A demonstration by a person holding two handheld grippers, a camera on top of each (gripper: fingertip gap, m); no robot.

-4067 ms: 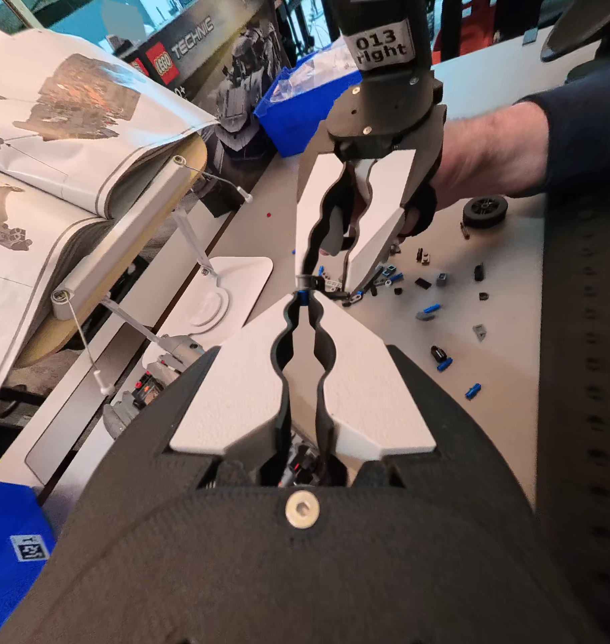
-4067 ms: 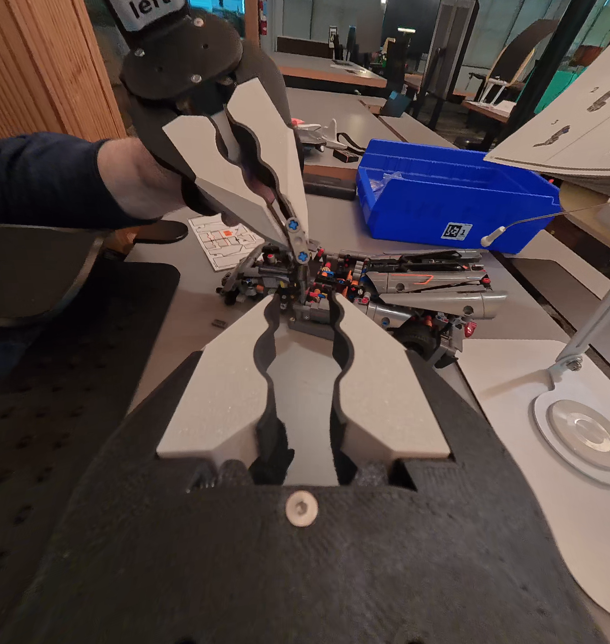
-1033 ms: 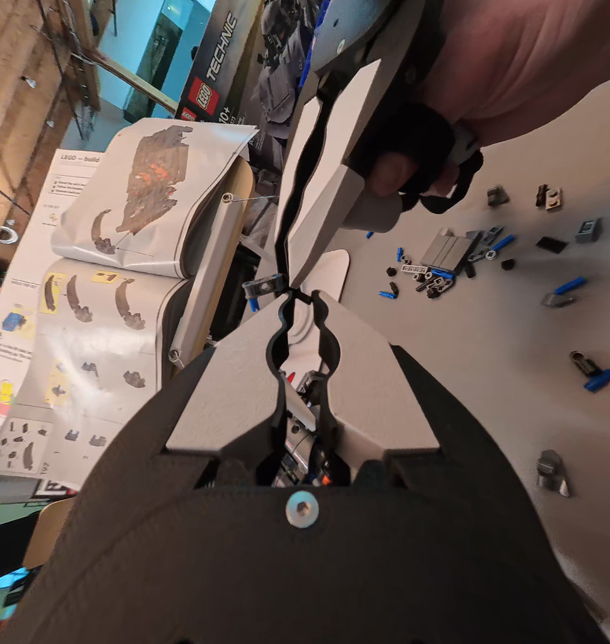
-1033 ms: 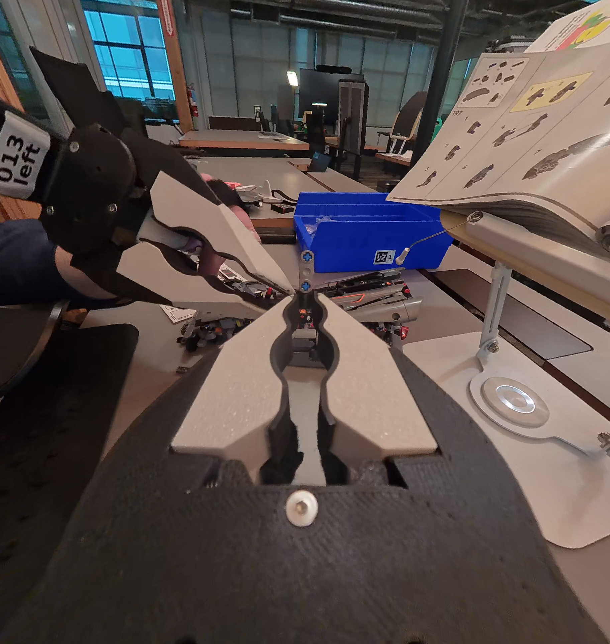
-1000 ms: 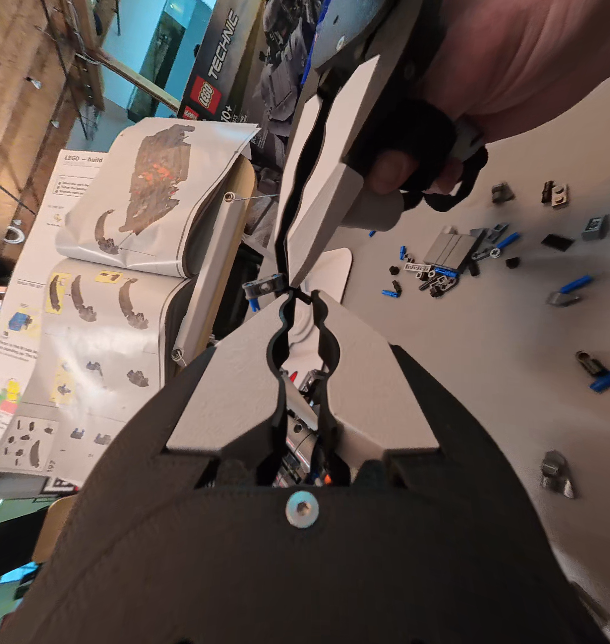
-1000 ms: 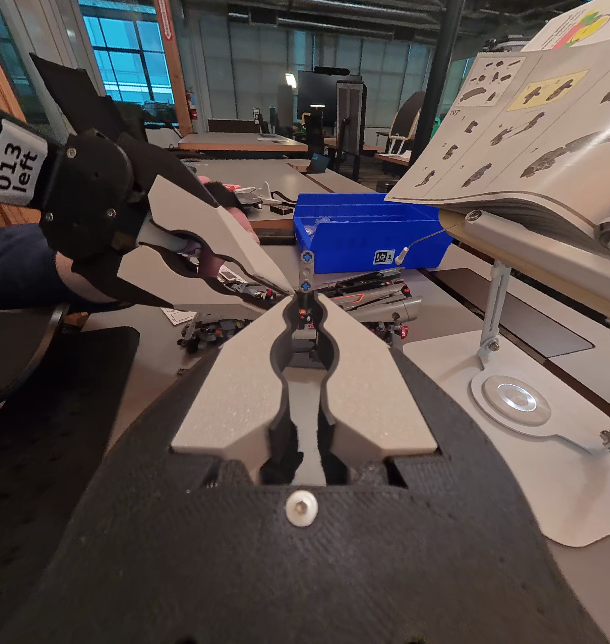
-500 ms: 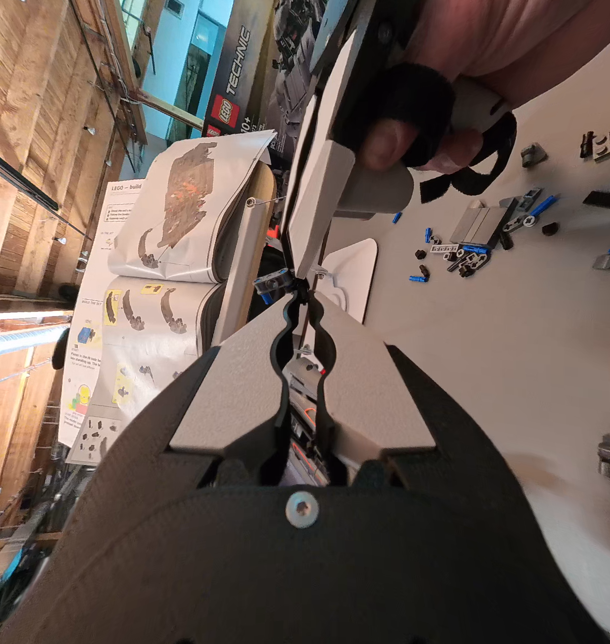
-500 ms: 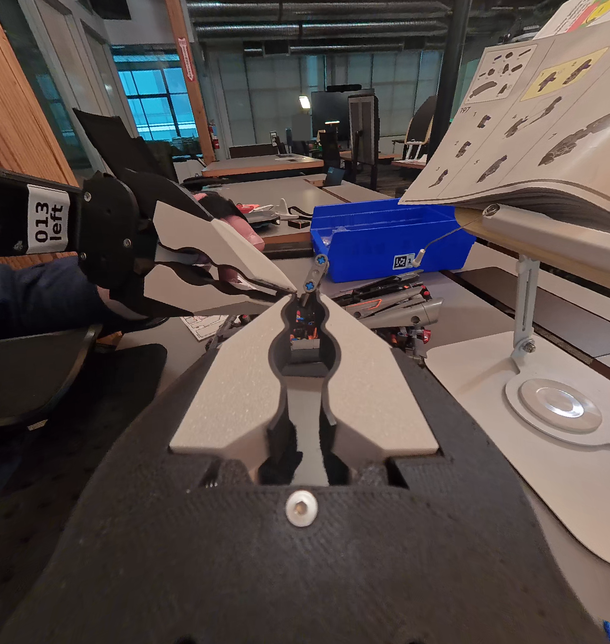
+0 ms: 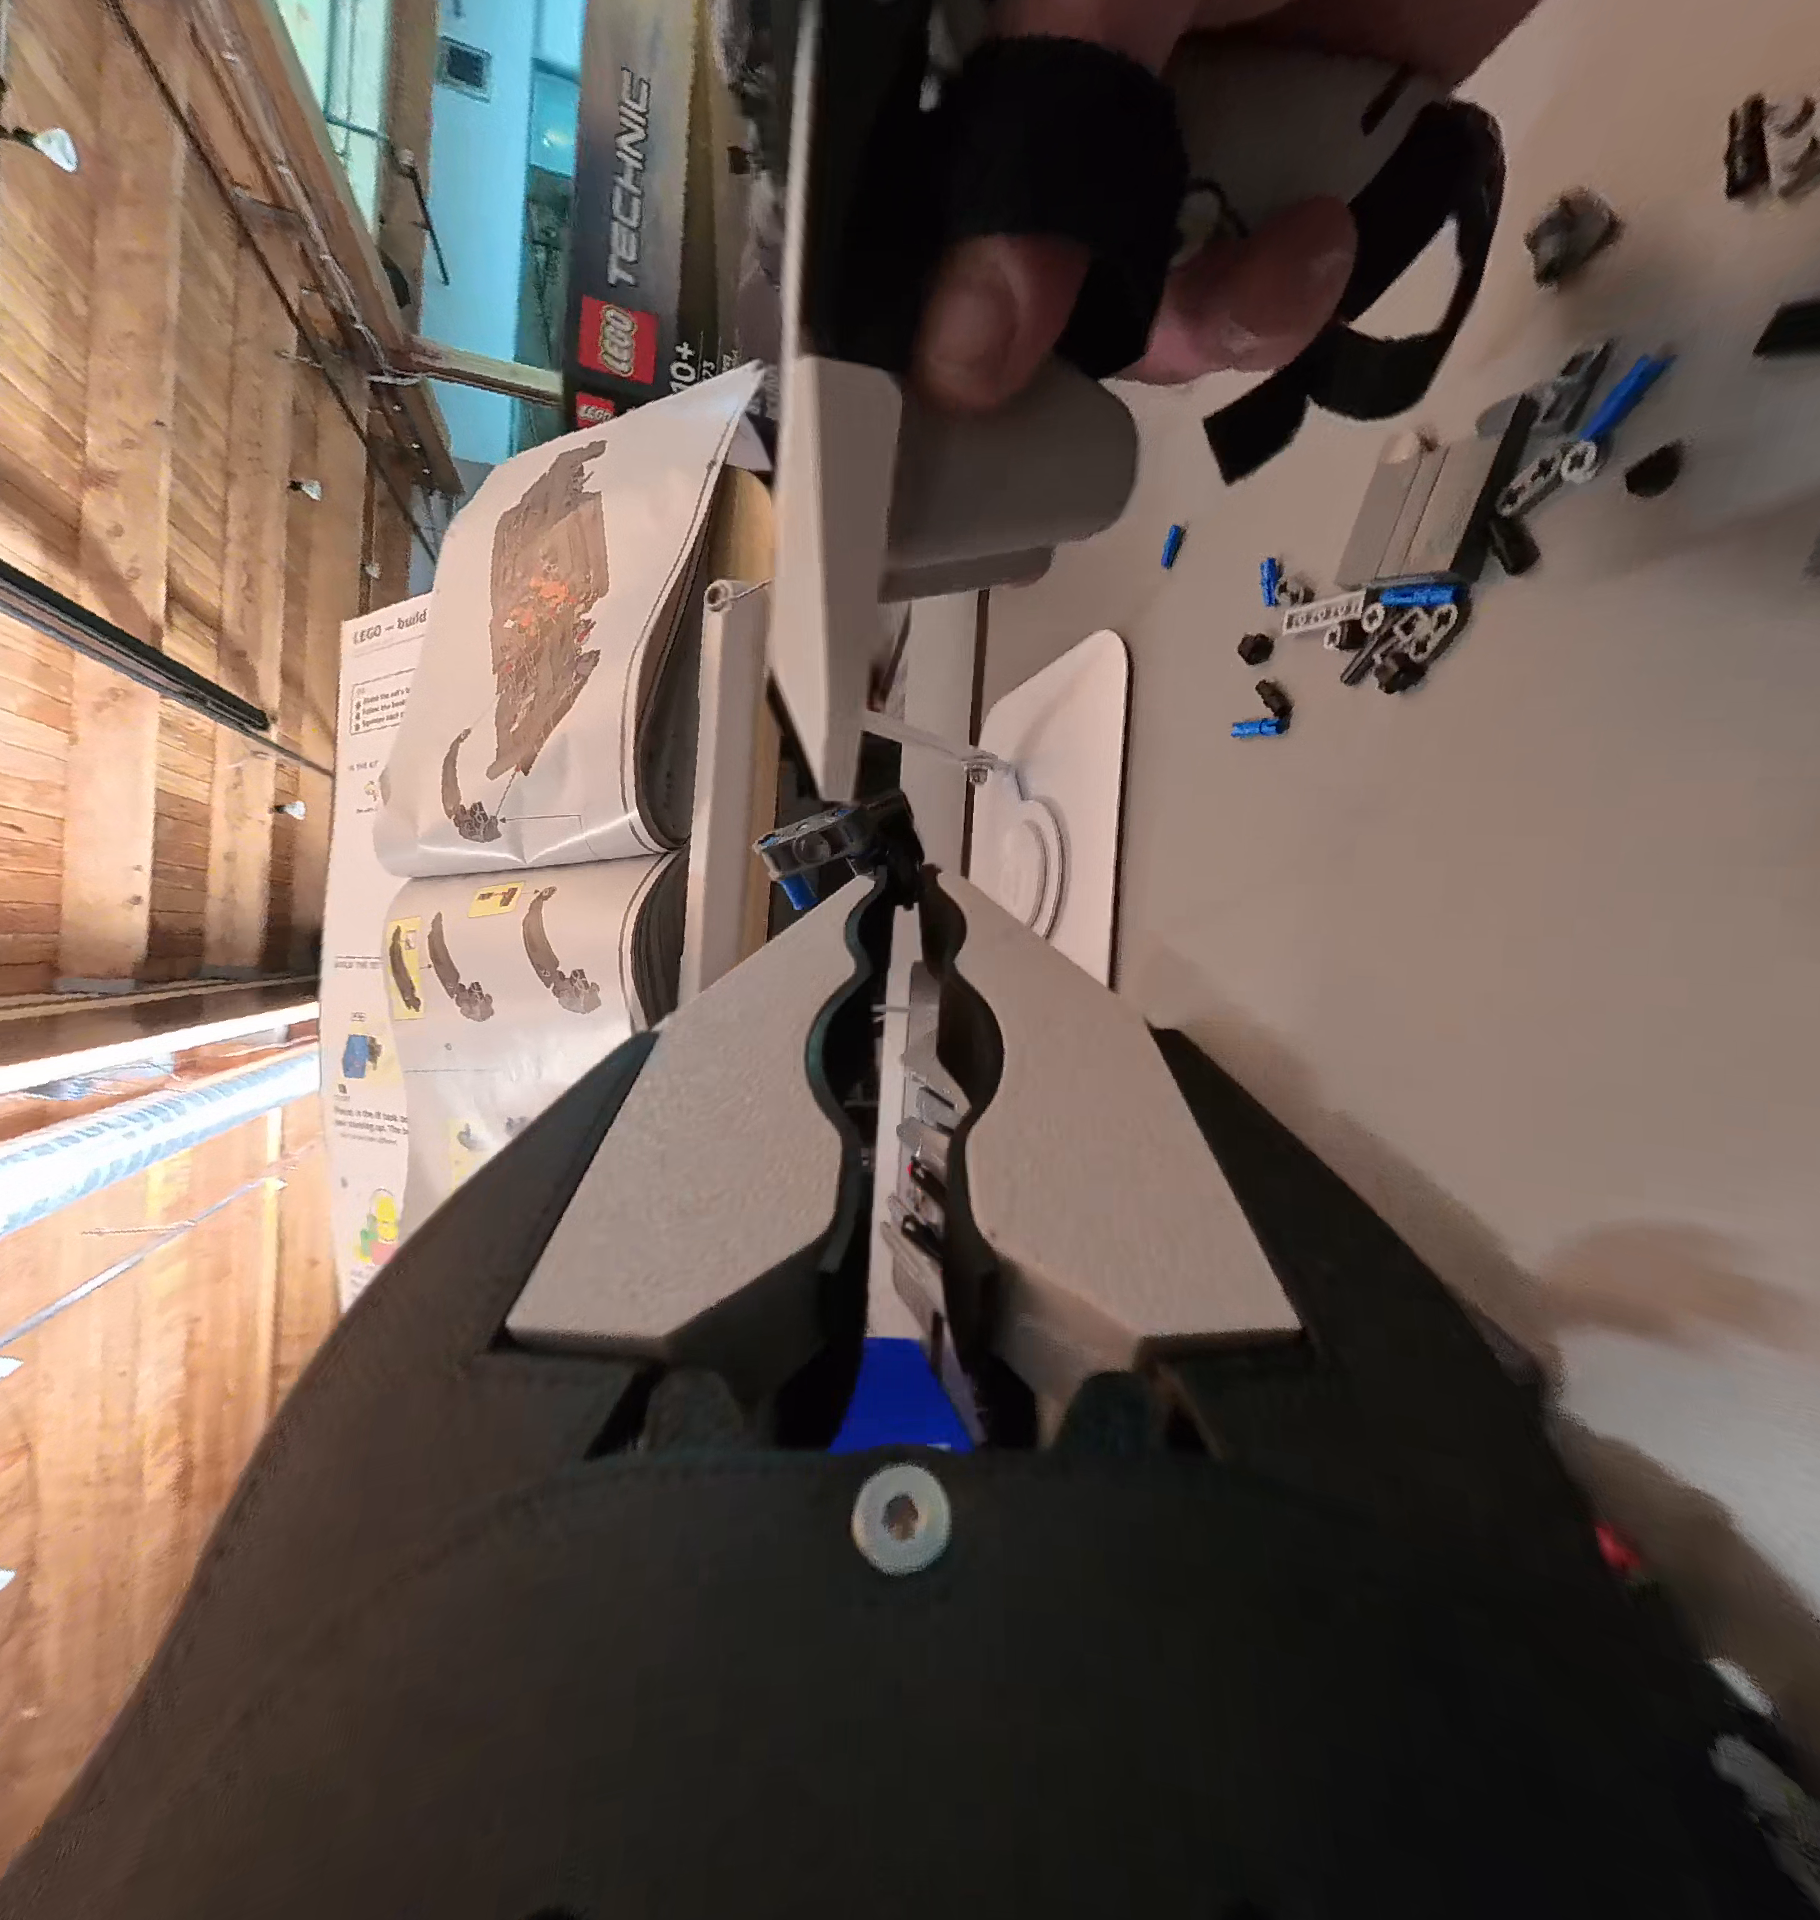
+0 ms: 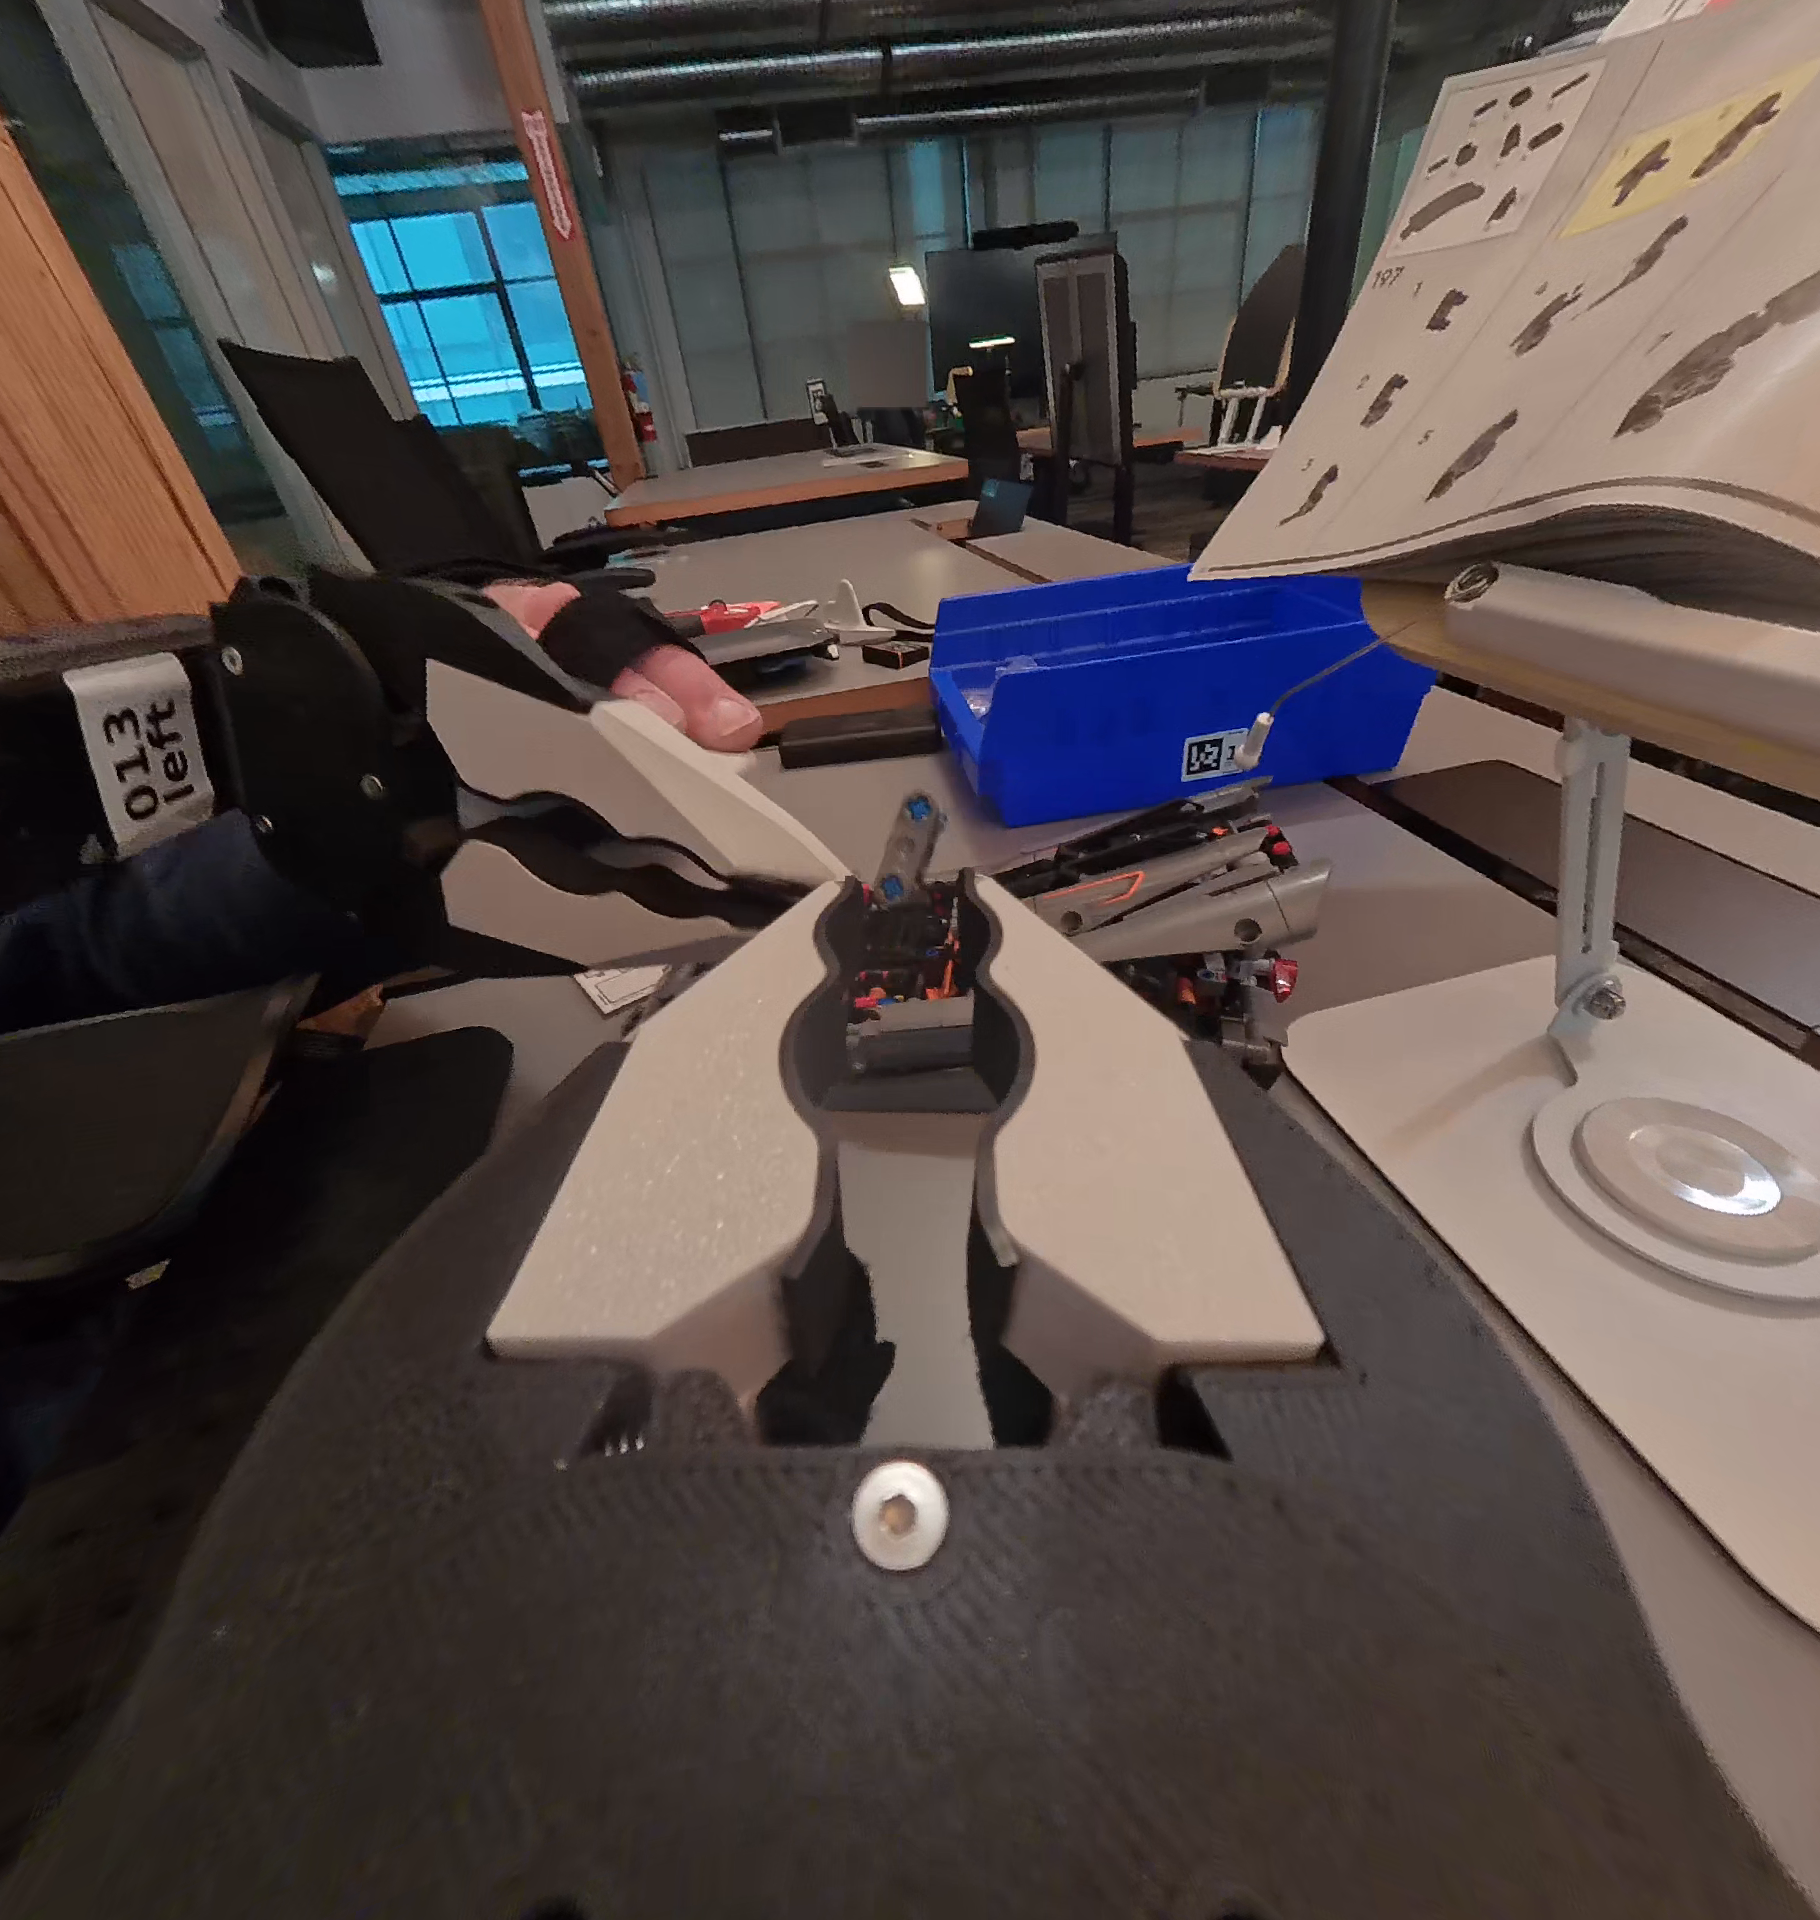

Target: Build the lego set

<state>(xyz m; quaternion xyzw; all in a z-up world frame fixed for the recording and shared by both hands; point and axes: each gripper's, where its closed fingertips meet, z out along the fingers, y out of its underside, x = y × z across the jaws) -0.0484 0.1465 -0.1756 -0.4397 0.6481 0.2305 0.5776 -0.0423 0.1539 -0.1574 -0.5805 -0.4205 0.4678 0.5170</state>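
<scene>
- The grey lego beam (image 10: 908, 850) is short, with two blue pins, one at each end, tilted toward 1 o'clock.
- Right gripper (image 10: 901, 896) fingers are nearly closed, pinching the beam's lower end above the desk (image 10: 1425, 935).
- Left gripper (image 9: 898, 894) fingers are closed on the same piece from 9 o'clock.
- One blue bin (image 10: 1176, 686) and one grey lego model (image 10: 1176, 904) sit at 1 o'clock.

One blue bin (image 10: 1145, 686), one instruction booklet (image 10: 1612, 343), two grippers.

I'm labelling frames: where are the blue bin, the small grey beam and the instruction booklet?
blue bin (image 10: 1093, 717): right wrist view, front wall.
small grey beam (image 10: 911, 844): right wrist view, mid-length.
instruction booklet (image 9: 532, 665): left wrist view, upper open page.
</scene>
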